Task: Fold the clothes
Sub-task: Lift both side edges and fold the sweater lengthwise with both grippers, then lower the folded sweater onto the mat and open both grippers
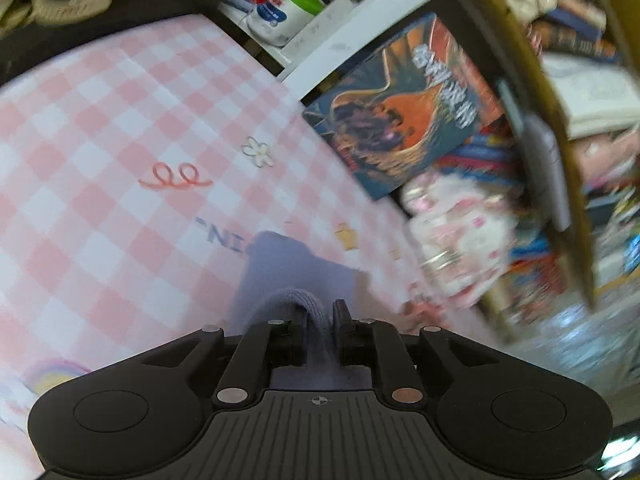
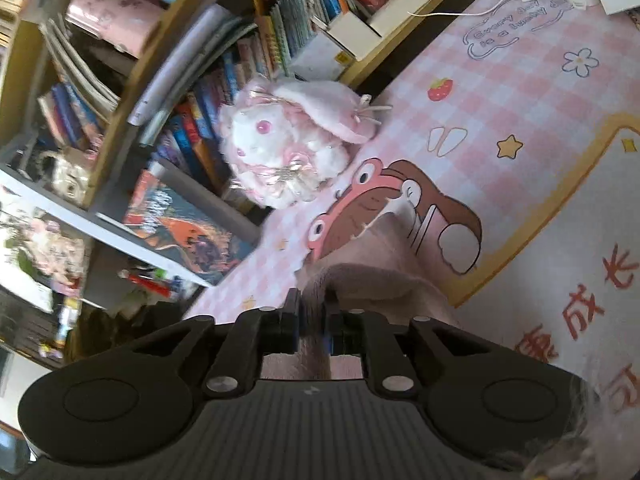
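Observation:
A pale lilac garment (image 1: 288,268) hangs from my left gripper (image 1: 320,320), which is shut on a ribbed edge of the cloth above the pink checked table mat (image 1: 120,128). The same garment (image 2: 380,284) looks greyish pink in the right wrist view, where my right gripper (image 2: 312,312) is shut on a fold of it. The cloth drapes down over the cartoon print on the mat (image 2: 500,92). Most of the garment is hidden below both grippers.
A white and pink plush toy (image 2: 288,144) sits on the mat by a bookshelf (image 2: 132,92) full of books. A large illustrated book (image 1: 404,112) leans at the table's edge. Bottles and boxes (image 1: 276,4) stand at the far end, and a white cable (image 2: 496,4) lies near the corner.

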The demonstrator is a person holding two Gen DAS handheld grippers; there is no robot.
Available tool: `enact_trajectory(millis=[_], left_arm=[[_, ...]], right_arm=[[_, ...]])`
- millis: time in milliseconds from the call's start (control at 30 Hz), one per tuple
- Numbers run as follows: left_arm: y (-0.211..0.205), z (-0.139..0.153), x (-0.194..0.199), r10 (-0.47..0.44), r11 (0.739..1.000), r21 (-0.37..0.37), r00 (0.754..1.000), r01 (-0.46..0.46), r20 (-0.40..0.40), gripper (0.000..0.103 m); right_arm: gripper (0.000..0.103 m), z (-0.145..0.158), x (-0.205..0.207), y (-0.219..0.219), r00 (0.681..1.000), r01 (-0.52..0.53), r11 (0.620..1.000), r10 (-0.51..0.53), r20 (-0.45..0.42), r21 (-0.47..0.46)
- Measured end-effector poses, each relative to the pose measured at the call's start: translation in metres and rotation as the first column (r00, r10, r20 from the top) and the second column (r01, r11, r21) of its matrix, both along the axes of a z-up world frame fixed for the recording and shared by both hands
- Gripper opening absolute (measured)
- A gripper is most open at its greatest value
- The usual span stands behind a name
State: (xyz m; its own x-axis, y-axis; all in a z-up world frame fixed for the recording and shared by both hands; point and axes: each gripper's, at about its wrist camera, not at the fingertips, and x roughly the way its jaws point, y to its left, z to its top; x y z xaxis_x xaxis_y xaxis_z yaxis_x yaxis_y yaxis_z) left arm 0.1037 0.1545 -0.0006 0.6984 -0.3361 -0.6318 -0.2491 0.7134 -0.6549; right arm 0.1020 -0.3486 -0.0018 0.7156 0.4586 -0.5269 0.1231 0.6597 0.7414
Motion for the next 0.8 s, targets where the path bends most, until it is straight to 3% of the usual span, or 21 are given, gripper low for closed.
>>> enact_trajectory(millis=[67, 133, 200, 267, 333, 433, 500, 567, 600, 667, 700, 733, 800], left_arm=[[0.001, 0.012, 0.000, -0.047, 0.994, 0.102, 0.998, 0.044, 0.029, 0.021], [0.002, 0.020, -0.004, -0.085, 0.980, 0.186, 0.993, 0.070, 0.076, 0.040], [0.003, 0.026, -0.009, -0.136, 0.963, 0.248, 0.984, 0.103, 0.117, 0.052], [0.002, 0.023, -0.007, -0.184, 0.956, 0.252, 0.975, 0.149, 0.122, 0.056], [-0.006, 0.019, 0.000, -0.234, 0.939, 0.284, 0.966, 0.196, 0.108, 0.057], [-0.025, 0.010, 0.015, -0.301, 0.895, 0.369, 0.950, 0.251, 0.084, 0.061], [-0.037, 0.004, 0.026, -0.334, 0.862, 0.423, 0.941, 0.279, 0.060, 0.061], [-0.045, -0.001, 0.035, -0.360, 0.835, 0.461, 0.932, 0.301, 0.043, 0.060], [-0.048, -0.004, 0.038, -0.367, 0.827, 0.470, 0.930, 0.308, 0.037, 0.057], [-0.050, -0.007, 0.042, -0.378, 0.819, 0.477, 0.925, 0.318, 0.032, 0.016], [-0.048, -0.003, 0.041, -0.375, 0.824, 0.473, 0.926, 0.313, 0.040, 0.004], [-0.044, 0.006, 0.035, -0.367, 0.843, 0.450, 0.926, 0.293, 0.086, 0.004], [-0.036, 0.017, 0.026, -0.347, 0.875, 0.411, 0.924, 0.257, 0.161, 0.004]], right_arm=[[0.037, 0.008, 0.000, -0.002, 0.999, 0.045, 0.996, -0.042, 0.034, -0.074], [0.040, 0.015, -0.001, -0.007, 0.996, 0.066, 0.990, -0.058, 0.069, -0.122], [0.040, 0.020, 0.000, -0.011, 0.994, 0.072, 0.982, -0.057, 0.093, -0.172], [0.041, 0.022, 0.004, -0.004, 0.995, 0.027, 0.960, 0.002, 0.102, -0.280], [0.042, 0.023, 0.010, 0.014, 0.991, -0.041, 0.912, 0.088, 0.096, -0.409], [0.046, 0.023, 0.026, 0.052, 0.969, -0.153, 0.792, 0.238, 0.068, -0.591], [0.046, 0.017, 0.037, 0.071, 0.955, -0.191, 0.725, 0.293, 0.045, -0.662], [0.046, 0.007, 0.052, 0.084, 0.950, -0.218, 0.692, 0.311, 0.012, -0.688], [0.046, 0.001, 0.057, 0.086, 0.951, -0.226, 0.689, 0.308, -0.005, -0.689], [0.034, -0.010, 0.068, 0.089, 0.954, -0.241, 0.684, 0.298, -0.038, -0.688], [0.021, -0.013, 0.071, 0.088, 0.955, -0.249, 0.691, 0.291, -0.054, -0.679], [0.006, -0.015, 0.074, 0.086, 0.956, -0.257, 0.698, 0.284, -0.071, -0.669], [0.006, -0.012, 0.069, 0.073, 0.969, -0.214, 0.744, 0.244, -0.040, -0.632]])
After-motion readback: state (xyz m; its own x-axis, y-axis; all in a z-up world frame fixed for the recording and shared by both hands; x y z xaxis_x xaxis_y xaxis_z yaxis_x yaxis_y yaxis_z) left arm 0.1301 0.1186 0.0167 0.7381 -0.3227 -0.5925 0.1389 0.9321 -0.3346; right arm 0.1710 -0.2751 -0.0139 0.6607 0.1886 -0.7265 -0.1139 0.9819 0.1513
